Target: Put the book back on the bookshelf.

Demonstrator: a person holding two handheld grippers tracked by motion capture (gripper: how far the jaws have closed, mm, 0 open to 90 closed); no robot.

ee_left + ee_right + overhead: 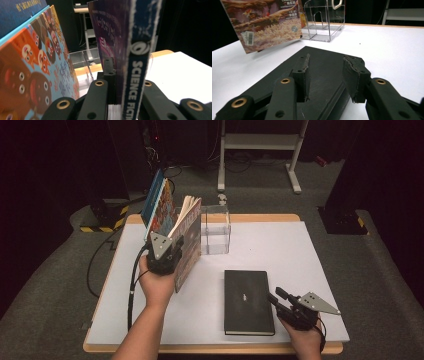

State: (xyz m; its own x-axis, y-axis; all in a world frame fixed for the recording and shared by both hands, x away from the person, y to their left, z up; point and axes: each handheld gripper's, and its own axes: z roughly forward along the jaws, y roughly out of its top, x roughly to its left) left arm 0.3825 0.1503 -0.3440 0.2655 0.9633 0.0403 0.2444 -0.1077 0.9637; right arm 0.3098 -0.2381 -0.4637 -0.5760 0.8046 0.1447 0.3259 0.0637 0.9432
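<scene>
One tool (117, 100) clamps the paperback's (135, 75) spine edge upright.

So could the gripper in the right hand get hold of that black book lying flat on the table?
Probably yes. The right gripper hangs at the edge of the black book with its jaws open, and nothing lies between them. The left gripper is busy farther off, shut on the science fiction book.

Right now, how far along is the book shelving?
Done: a colourful cartoon-cover picture book leans at the clear acrylic book stand. In hand: the left gripper is clamped on a science fiction paperback, upright beside it. Left: the black hardcover book lies flat, the open right gripper at its edge.
</scene>
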